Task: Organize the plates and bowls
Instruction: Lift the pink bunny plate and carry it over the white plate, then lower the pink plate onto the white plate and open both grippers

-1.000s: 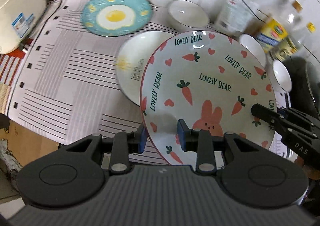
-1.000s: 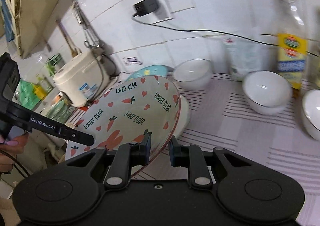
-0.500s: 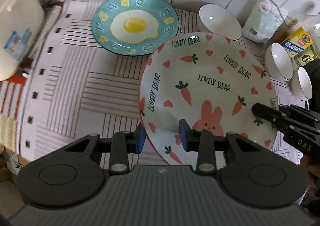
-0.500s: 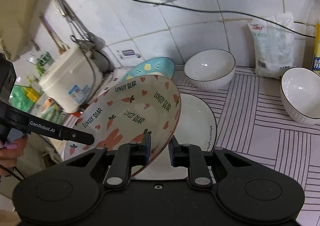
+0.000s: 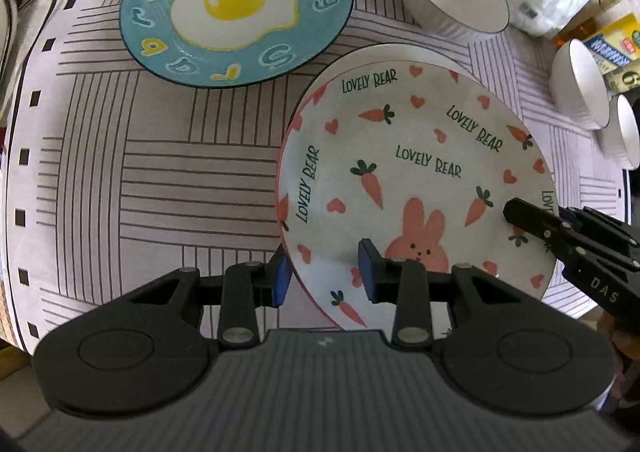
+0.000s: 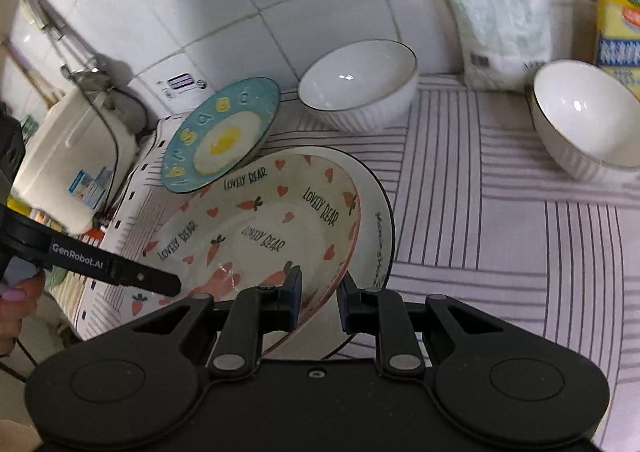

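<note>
Grippers, left (image 5: 322,278) and right (image 6: 319,294), each clamp the carrot plate's (image 5: 416,172) rim; lower it level onto the white plate (image 6: 382,228), releasing together.

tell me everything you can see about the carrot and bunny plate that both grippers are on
The carrot plate is round and shallow, glossy like glazed ceramic, cream with a thin red rim. It is printed with orange carrots, pink hearts, a pink bunny and repeated "LOVELY BEAR" lettering. It is empty. The left hand-held gripper straddles its near-left rim and the right hand-held gripper its opposite rim. It sits slightly tilted over a white plate with a dark rim, on the striped mat.
</note>
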Tool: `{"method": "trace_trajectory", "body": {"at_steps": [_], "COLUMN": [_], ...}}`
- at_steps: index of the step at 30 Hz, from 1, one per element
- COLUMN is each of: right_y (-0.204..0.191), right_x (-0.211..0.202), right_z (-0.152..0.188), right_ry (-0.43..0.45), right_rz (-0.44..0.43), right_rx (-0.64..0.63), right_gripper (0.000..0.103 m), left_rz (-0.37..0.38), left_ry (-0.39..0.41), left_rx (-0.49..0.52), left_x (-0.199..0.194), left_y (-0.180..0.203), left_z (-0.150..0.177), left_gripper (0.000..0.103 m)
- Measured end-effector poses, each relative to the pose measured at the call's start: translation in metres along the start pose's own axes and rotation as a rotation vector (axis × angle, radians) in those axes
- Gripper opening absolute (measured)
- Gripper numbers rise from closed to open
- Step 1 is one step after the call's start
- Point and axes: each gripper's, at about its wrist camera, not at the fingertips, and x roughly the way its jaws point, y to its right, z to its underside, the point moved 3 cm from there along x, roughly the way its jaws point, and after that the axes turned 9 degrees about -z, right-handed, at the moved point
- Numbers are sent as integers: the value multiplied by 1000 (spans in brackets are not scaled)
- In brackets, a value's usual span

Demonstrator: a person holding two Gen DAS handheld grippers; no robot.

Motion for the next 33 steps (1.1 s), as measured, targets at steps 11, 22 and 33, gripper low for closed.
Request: {"method": "trace_trajectory", "body": {"at_steps": [11, 22, 33], "right_y": [-20, -35, -48], "right_x": [18, 27, 31], "right_z": [-7, -2, 8], "right_ry": [-50, -60, -127], "right_rz": [200, 326, 443], "right_rx": [-100, -70, -79], "right_gripper": [26, 34, 34], "left_rz": [-57, -74, -77], "left_ry": [-43, 2, 11], "left_rx": [88, 115, 139], "left_x": [20, 23, 16], "left_y": [14, 14, 9], "left_z": [-4, -6, -4], "left_gripper": [33, 32, 25]}}
